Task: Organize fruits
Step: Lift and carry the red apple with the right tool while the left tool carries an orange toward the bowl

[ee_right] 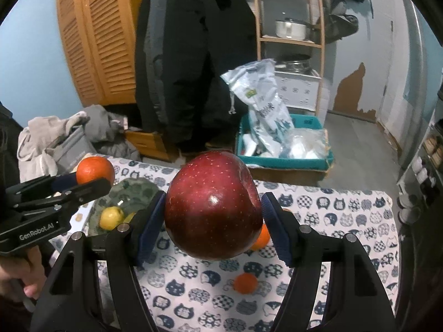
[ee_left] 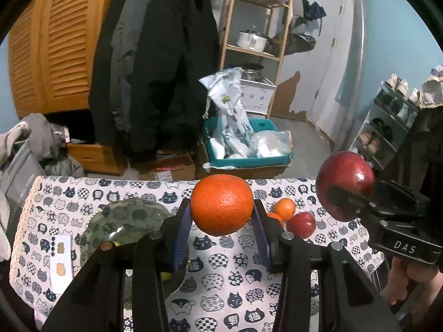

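A large orange (ee_left: 221, 193) is clamped between the blue pads of my left gripper (ee_left: 221, 207), lifted above the cat-print tablecloth (ee_left: 221, 271). My right gripper (ee_right: 213, 197) is shut on a big dark red apple (ee_right: 213, 215), also held in the air. Each gripper shows in the other view: the right gripper (ee_left: 346, 196) with the red apple (ee_left: 344, 177), the left gripper (ee_right: 91, 184) with the orange (ee_right: 94, 168). A green glass plate (ee_right: 138, 188) holds yellow fruits (ee_right: 110, 217). Small oranges (ee_left: 285, 209) and a small red apple (ee_left: 301, 224) lie on the cloth.
A white card (ee_left: 62, 260) lies left of the green plate (ee_left: 124, 218). Another small orange (ee_right: 245, 283) sits on the cloth near the front. Beyond the table's far edge stand a teal box (ee_left: 249, 161) of bags, hanging coats and a wooden shelf.
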A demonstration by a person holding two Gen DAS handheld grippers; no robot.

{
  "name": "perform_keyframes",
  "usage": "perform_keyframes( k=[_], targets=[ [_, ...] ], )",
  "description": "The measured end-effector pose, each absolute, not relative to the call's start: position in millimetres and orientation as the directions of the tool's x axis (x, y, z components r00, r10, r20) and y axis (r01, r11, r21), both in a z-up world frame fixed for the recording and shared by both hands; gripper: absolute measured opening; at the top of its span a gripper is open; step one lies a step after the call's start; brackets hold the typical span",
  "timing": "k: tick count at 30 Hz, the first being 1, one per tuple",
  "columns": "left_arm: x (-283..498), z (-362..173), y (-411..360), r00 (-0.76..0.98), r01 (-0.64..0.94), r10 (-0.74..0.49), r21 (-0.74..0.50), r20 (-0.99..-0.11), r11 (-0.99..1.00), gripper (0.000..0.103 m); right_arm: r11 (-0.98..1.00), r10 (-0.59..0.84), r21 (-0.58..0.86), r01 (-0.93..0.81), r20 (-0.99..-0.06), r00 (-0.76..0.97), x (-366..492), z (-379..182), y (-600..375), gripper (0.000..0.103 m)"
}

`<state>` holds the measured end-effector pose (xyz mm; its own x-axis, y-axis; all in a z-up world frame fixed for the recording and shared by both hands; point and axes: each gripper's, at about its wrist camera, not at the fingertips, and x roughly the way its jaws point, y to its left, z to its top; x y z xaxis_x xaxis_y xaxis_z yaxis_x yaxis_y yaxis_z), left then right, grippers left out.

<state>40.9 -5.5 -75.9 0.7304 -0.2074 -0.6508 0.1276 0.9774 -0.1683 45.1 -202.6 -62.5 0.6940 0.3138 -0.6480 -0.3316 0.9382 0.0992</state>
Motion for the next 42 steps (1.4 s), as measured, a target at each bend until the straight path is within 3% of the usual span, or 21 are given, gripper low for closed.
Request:
perform_keyframes(
  k=[22, 42],
  targets=[
    [28.5, -88.2, 87.6, 0.739, -0.044, -0.103, -0.2, -0.666, 0.979, 0.043, 0.882, 0.42, 0.136, -0.452, -0.662, 0.62, 69.1, -63.4, -103.1, 0.07],
    [33.8, -144.1, 143.3, 0.652, -0.15, -0.064, -0.211, -0.755, 0.966, 0.044, 0.838, 0.467, 0.191, -0.511, -0.736, 0.491, 95.4, -108.6, -19.2, 0.07]
  ],
)
